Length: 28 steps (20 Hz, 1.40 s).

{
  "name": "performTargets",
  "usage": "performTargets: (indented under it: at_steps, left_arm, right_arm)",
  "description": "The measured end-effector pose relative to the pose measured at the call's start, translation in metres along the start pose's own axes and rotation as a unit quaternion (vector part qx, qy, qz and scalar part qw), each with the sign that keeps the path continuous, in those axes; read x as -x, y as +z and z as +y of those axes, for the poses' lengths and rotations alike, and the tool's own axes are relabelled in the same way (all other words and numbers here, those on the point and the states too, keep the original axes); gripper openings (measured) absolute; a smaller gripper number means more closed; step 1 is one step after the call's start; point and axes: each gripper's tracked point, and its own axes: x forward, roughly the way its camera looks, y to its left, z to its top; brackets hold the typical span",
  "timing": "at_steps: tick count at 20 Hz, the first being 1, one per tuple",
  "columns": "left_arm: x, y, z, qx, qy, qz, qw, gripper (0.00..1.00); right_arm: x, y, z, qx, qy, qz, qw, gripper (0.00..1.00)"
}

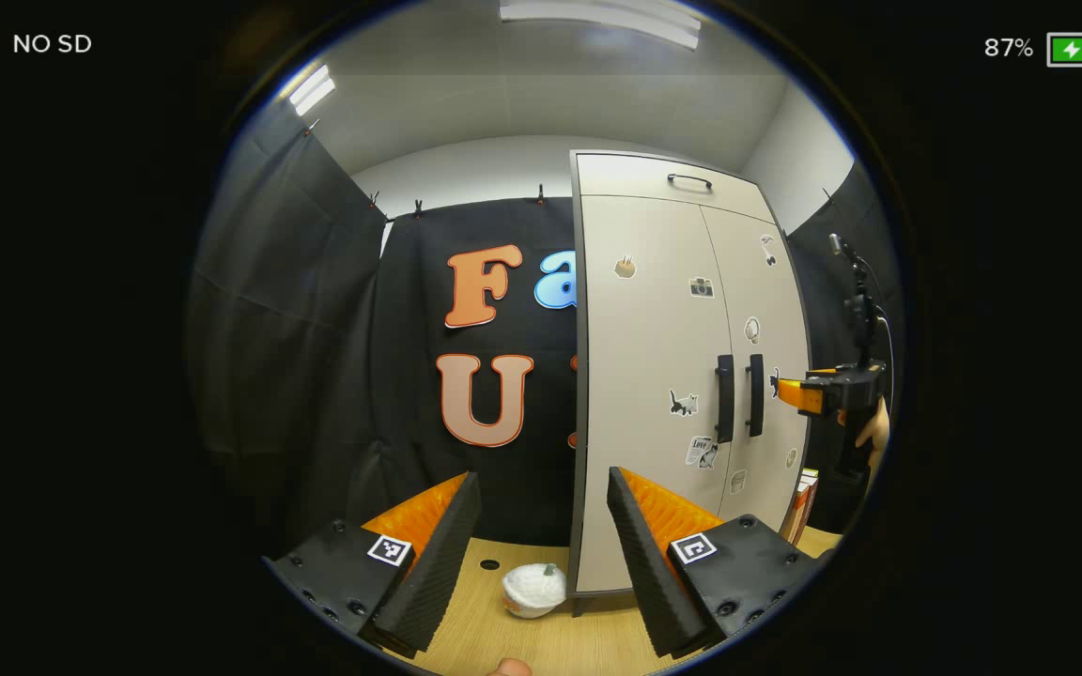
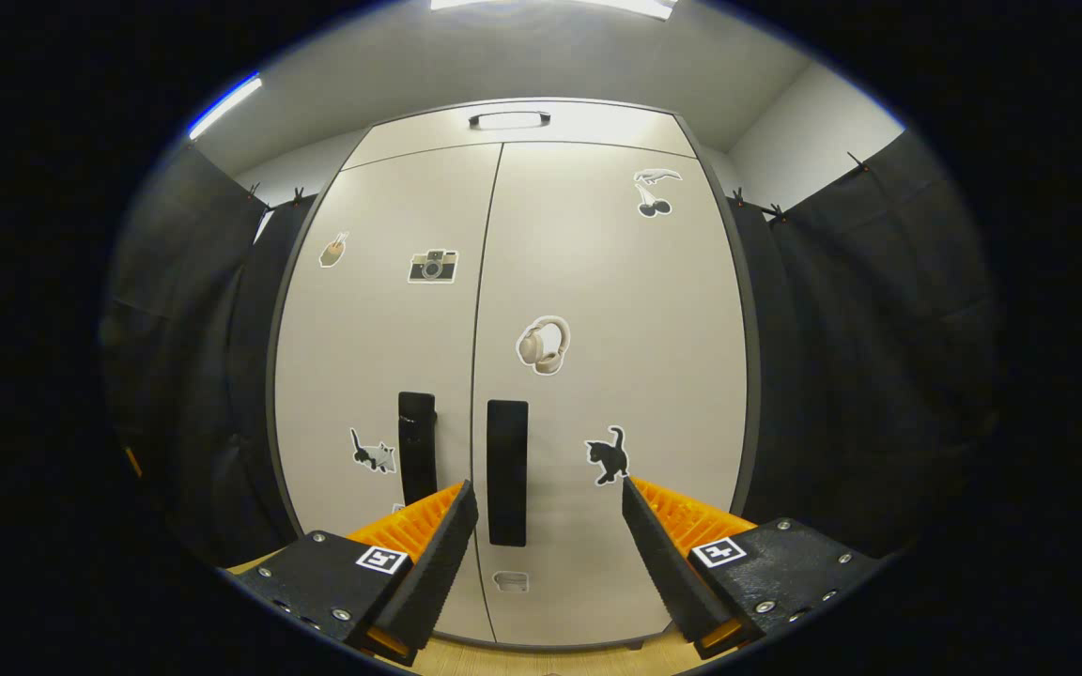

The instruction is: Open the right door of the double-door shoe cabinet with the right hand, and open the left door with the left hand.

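Note:
A pale double-door shoe cabinet stands on the wooden table with both doors closed and small stickers on them. Two black vertical handles sit side by side at the middle seam: the left door's handle and the right door's handle. My right gripper is open close in front of the doors, with the right handle showing between its fingers, apart from them. My left gripper is open, farther back and to the cabinet's left. From there I see the cabinet at an angle, its handles, and the right gripper near them.
A white round object lies on the wooden table beside the cabinet's left front corner. A small dark hole marks the tabletop. Black cloth walls close in both sides. A hand holds the right gripper, and a box leans by the cabinet's right.

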Motion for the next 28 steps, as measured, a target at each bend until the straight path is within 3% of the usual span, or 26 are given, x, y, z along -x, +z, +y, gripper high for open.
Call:
performTargets:
  at_steps: [9,19,24,26,28]
  left_arm:
    - [0.002,-0.002,0.016,-0.015,0.011,-0.005,1.0,0.82]
    - [-0.002,-0.01,0.025,-0.008,0.016,0.0,1.0,0.82]
    - [-0.002,-0.013,0.025,-0.004,0.016,0.003,1.0,0.82]
    - [-0.001,-0.013,0.024,-0.004,0.015,0.003,1.0,0.82]
    - [0.002,-0.012,0.024,-0.005,0.016,0.004,1.0,0.82]
  right_arm:
    - [-0.054,-0.01,0.013,-0.013,-0.01,0.026,1.0,0.93]
    - [-0.075,-0.031,0.027,-0.028,0.001,0.052,0.998,0.64]
    - [-0.076,-0.035,0.029,-0.04,0.003,0.056,0.998,0.41]
    - [-0.076,-0.036,0.03,-0.051,0.006,0.056,0.997,0.42]
    - [-0.075,-0.036,0.03,-0.052,0.008,0.055,0.997,0.34]
